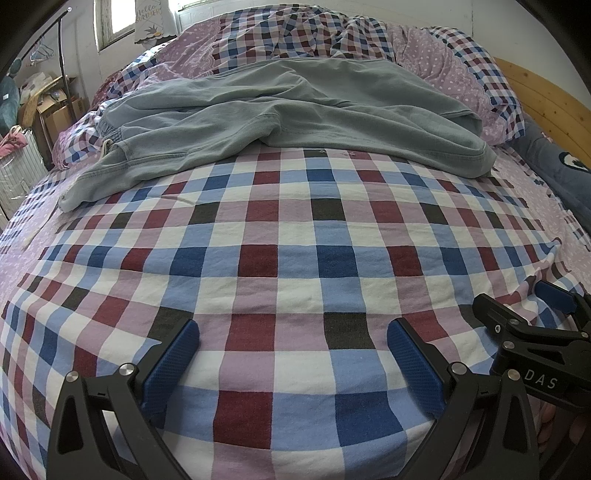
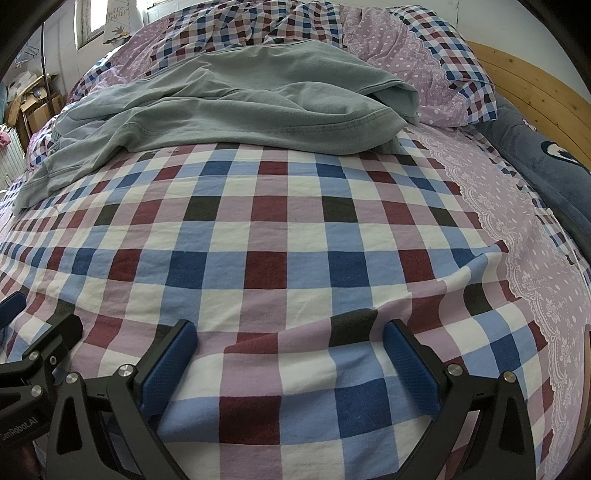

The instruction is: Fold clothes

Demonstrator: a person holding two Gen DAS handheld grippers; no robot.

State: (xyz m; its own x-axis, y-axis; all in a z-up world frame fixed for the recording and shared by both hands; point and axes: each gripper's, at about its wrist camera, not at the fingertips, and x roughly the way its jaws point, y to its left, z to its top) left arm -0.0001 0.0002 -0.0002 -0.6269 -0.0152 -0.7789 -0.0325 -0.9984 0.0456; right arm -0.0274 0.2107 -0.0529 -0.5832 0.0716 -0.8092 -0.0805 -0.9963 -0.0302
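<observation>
A grey-green pair of sweatpants [image 1: 258,122] lies crumpled across the far part of the bed, with the waistband at the left; it also shows in the right wrist view [image 2: 229,110]. My left gripper [image 1: 293,336] is open and empty, low over the checked bedsheet [image 1: 291,229], well short of the garment. My right gripper [image 2: 290,336] is open and empty, also low over the sheet [image 2: 280,229]. The right gripper shows at the lower right of the left wrist view [image 1: 535,332]. The left gripper shows at the lower left of the right wrist view [image 2: 33,354].
A bunched checked and purple dotted duvet [image 1: 314,33] lies behind the garment. A wooden headboard [image 1: 543,99] and a dark blue pillow [image 1: 554,166] are at the right. Boxes and a clothes rack [image 1: 55,74] stand left of the bed.
</observation>
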